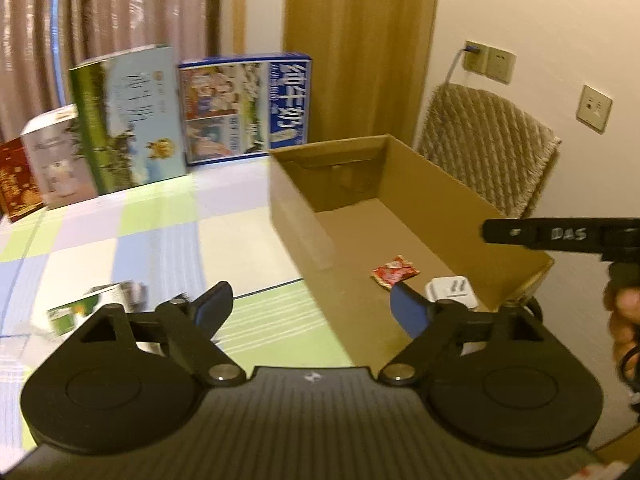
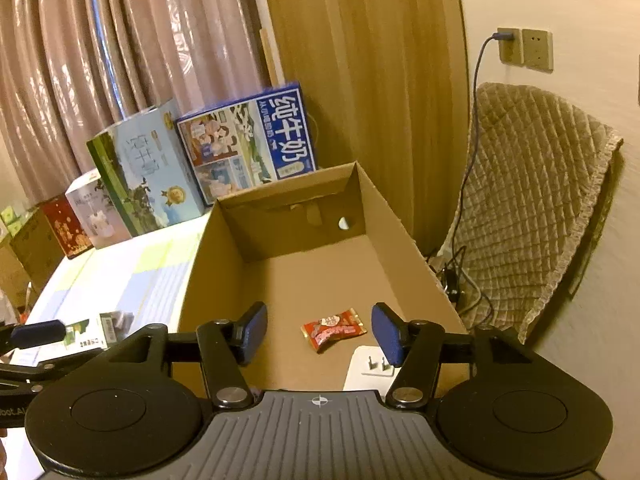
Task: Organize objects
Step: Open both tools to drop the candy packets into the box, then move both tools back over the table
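An open cardboard box [image 1: 296, 216] [image 2: 200, 256] stands on the checked table. Inside it lie a red snack packet [image 1: 394, 272] [image 2: 334, 330] and a white plug adapter [image 1: 452, 292] [image 2: 368, 366]. My left gripper [image 1: 310, 306] is open and empty, hovering over the box's near left corner. My right gripper [image 2: 320, 332] is open and empty above the box's near end, with the packet between its fingers' line of sight. A small green-and-white carton [image 1: 96, 310] [image 2: 90, 334] lies on the table left of the box.
Milk cartons and gift boxes [image 1: 132, 120] [image 2: 248, 140] stand in a row along the table's far edge before the curtains. A quilt-covered chair [image 1: 492, 148] [image 2: 532, 208] stands right of the box, with wall sockets and a cable above it. A hand [image 1: 624, 320] holds the right gripper.
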The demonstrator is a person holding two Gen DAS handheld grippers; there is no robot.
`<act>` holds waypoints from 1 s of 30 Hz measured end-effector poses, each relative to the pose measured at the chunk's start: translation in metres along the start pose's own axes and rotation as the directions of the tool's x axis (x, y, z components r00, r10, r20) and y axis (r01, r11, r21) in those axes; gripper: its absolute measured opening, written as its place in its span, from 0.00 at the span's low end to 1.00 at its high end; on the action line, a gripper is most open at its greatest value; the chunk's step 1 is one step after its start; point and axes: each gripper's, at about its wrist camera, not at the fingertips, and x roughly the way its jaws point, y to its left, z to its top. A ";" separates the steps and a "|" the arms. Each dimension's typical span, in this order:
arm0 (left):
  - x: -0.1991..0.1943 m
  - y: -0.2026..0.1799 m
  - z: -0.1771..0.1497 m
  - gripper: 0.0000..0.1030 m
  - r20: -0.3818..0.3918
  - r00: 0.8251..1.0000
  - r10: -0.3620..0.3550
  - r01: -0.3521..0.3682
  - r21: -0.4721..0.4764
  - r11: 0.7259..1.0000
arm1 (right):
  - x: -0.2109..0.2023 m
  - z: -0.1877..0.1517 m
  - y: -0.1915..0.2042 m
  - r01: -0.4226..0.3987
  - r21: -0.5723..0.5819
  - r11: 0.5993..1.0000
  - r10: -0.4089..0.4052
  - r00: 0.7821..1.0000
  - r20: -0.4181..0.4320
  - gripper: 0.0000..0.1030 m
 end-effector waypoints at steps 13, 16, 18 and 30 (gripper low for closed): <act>-0.065 0.035 -0.037 0.99 0.019 0.996 0.084 -0.083 -0.030 0.996 | -0.056 -0.022 0.045 -0.055 0.003 0.998 0.055 0.998 0.011 0.64; -0.080 0.047 -0.049 0.99 0.005 0.994 0.110 -0.109 -0.038 0.993 | -0.065 -0.029 0.064 -0.093 -0.014 0.996 0.093 0.996 0.012 0.70; -0.091 0.056 -0.058 0.99 0.003 0.991 0.133 -0.132 -0.045 0.990 | -0.070 -0.033 0.079 -0.120 -0.029 0.992 0.120 0.993 0.008 0.72; -0.138 0.125 -0.098 0.99 -0.046 0.965 0.258 -0.262 -0.133 0.956 | -0.066 -0.066 0.147 -0.231 -0.112 0.966 0.224 0.972 -0.077 0.78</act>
